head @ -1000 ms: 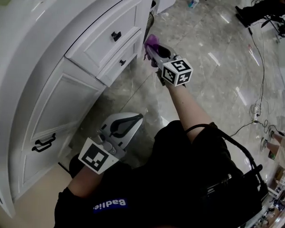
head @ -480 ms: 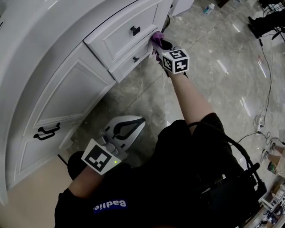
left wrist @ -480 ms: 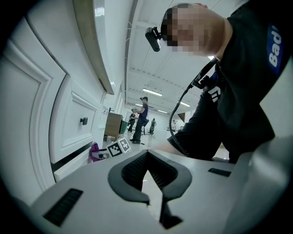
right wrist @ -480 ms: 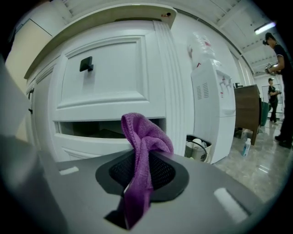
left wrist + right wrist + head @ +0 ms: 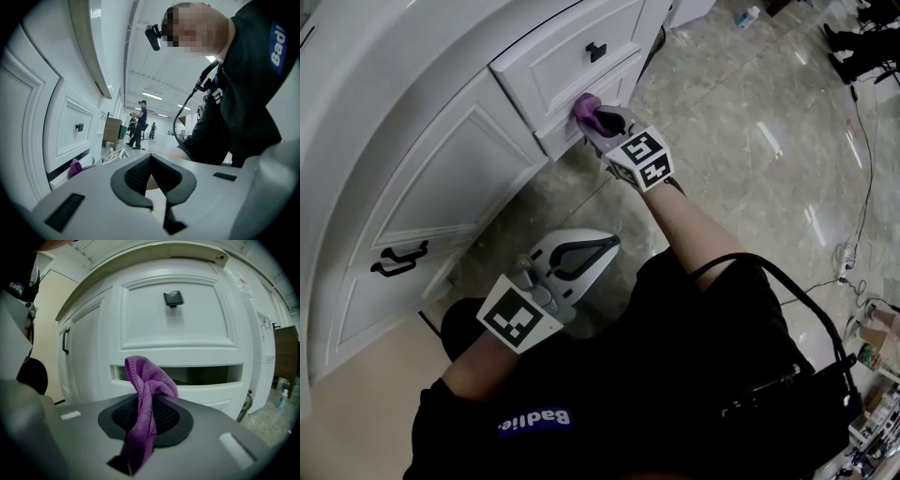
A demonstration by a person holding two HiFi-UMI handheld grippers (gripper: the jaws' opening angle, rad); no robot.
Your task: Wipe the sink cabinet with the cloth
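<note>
The white sink cabinet (image 5: 441, 178) fills the left of the head view. My right gripper (image 5: 598, 122) is shut on a purple cloth (image 5: 585, 109) and holds it against the lower drawer front, below the upper drawer's black knob (image 5: 596, 52). In the right gripper view the cloth (image 5: 147, 380) sticks up from between the closed jaws of that gripper (image 5: 149, 399), just before the drawer gap (image 5: 206, 376). My left gripper (image 5: 605, 246) hangs low near my body, shut and empty, away from the cabinet. From the left gripper (image 5: 151, 159) the cloth (image 5: 74, 167) shows far off.
A cabinet door with a black handle (image 5: 401, 258) lies left of the drawers. Shiny marble floor (image 5: 741, 169) spreads to the right, with cables (image 5: 853, 234) and a small bottle (image 5: 748, 16) on it. People (image 5: 139, 123) stand far down the room.
My right gripper has carried the cloth from the cabinet's right corner leftward onto the lower drawer front. The left gripper has barely moved.
</note>
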